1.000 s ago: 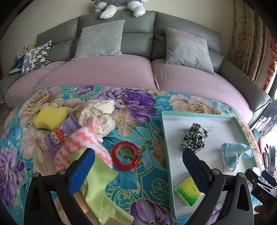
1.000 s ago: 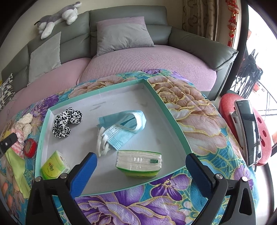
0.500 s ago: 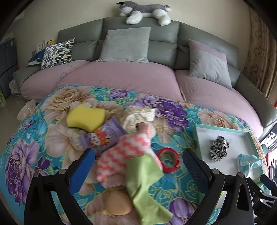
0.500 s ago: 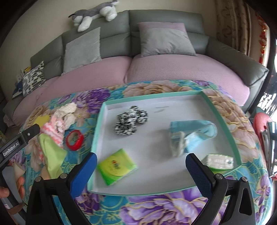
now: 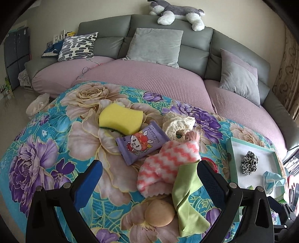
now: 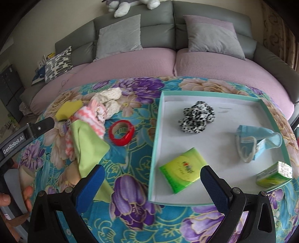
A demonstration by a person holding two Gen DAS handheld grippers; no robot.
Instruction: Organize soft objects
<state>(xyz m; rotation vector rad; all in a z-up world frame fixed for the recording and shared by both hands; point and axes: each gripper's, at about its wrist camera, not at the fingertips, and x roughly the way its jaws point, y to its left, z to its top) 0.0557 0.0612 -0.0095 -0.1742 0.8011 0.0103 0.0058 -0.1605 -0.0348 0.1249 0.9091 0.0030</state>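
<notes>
Tissue packs [image 6: 183, 169], two; scrunchie [image 6: 196, 116], mask [image 6: 258, 140], one each.

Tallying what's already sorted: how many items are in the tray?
4: leopard scrunchie at the back, blue face mask right, green tissue pack front left, second tissue pack front right corner.

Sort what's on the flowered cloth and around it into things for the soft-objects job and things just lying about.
Job:
yellow sponge
wipes pack
cream lace piece
pink zigzag cloth
green cloth
tray
scrunchie
face mask
tissue packs

Lying about:
red tape roll
sofa cushions
plush dog
</notes>
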